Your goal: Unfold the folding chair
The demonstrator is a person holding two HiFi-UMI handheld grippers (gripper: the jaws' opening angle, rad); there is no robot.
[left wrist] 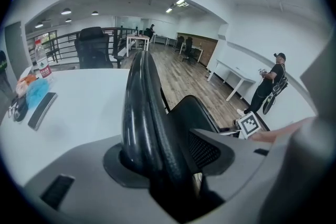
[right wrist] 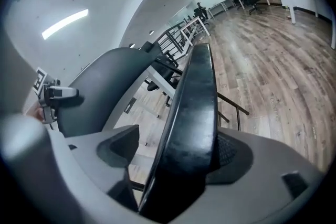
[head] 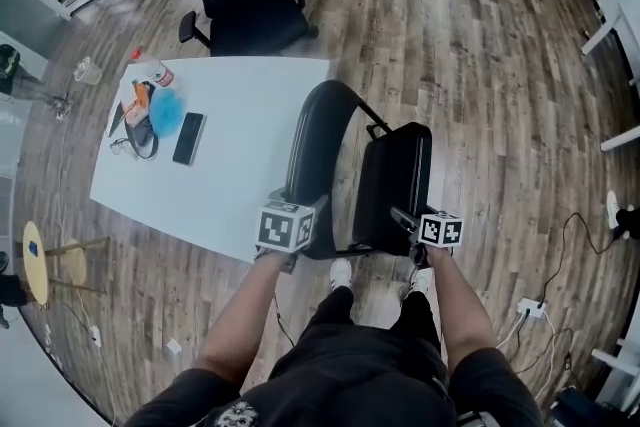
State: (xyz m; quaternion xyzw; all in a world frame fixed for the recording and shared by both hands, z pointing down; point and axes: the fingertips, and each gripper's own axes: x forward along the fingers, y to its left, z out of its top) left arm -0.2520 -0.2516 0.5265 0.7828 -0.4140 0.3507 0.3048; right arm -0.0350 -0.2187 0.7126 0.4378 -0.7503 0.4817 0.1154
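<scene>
We are standing over a black padded folding chair (head: 395, 185).
Our left gripper (left wrist: 165, 149) is gaping round its backrest (left wrist: 139, 107), right gripper (right wrist: 176, 147) round its seat (right wrist: 194, 102).

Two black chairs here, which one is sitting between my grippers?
The folding chair at the table's near edge: backrest between the left gripper's jaws, seat between the right gripper's. The office chair with armrests stands across the table.

Left tool (head: 318, 206), right tool (head: 402, 216) seemingly astride folding chair (head: 393, 177).
</scene>
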